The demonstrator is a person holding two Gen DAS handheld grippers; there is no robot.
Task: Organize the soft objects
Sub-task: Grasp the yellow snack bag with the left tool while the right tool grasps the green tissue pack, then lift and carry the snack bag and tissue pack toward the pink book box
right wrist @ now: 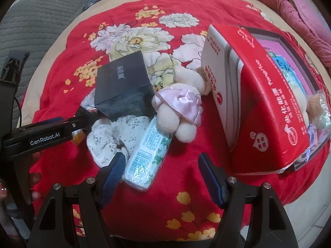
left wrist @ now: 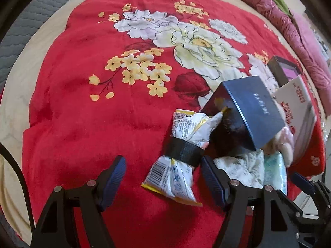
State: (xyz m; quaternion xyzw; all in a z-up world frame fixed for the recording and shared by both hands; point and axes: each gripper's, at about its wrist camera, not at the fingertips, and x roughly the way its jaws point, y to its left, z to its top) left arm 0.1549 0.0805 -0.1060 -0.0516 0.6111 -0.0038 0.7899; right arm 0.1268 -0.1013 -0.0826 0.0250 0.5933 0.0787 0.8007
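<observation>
The left hand-held gripper (left wrist: 163,180) hangs open over a banded snack packet (left wrist: 182,155) at lower centre, gripping nothing. The right hand-held gripper (right wrist: 161,177) is open too, its left pad beside a tissue pack (right wrist: 146,155); a floral scrunchie (right wrist: 115,138) and plush toy (right wrist: 178,111) lie just above. The tilted dark box (right wrist: 124,88) leans on this pile, so tugging one item could topple it. Everything rests on a red floral blanket (left wrist: 82,124) on a bed, with pink bedding (left wrist: 289,26) at upper right.
</observation>
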